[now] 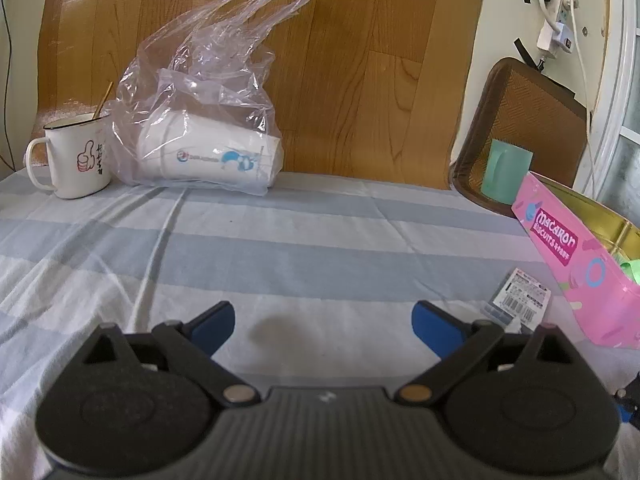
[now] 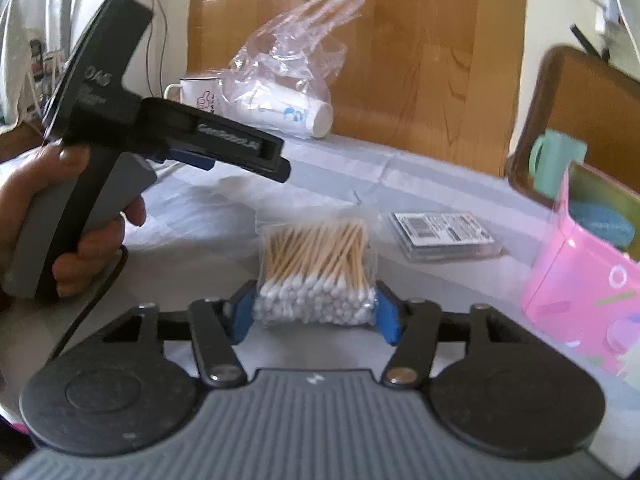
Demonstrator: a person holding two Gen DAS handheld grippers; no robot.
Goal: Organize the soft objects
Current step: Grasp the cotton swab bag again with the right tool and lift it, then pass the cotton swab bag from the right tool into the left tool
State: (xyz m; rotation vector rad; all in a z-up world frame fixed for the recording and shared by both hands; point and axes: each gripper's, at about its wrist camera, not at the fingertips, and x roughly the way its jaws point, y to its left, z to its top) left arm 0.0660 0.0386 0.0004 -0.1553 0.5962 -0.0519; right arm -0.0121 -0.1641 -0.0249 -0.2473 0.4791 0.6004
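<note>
**Swab pack pinched, pink box waiting**

Left wrist view: the left tongs (image 1: pixel 322 322) hang spread and empty over the striped bench (image 1: pixel 320 240), the pink box (image 1: pixel 576 256) cut off at right.

Right wrist view: the right tongs (image 2: pixel 316 314) pinch the cotton swab pack (image 2: pixel 316 276) at its white tips. Probably a carry comes next, perhaps into the pink box (image 2: pixel 584 280), whose inside is mostly hidden. The frame is blurred.
</note>
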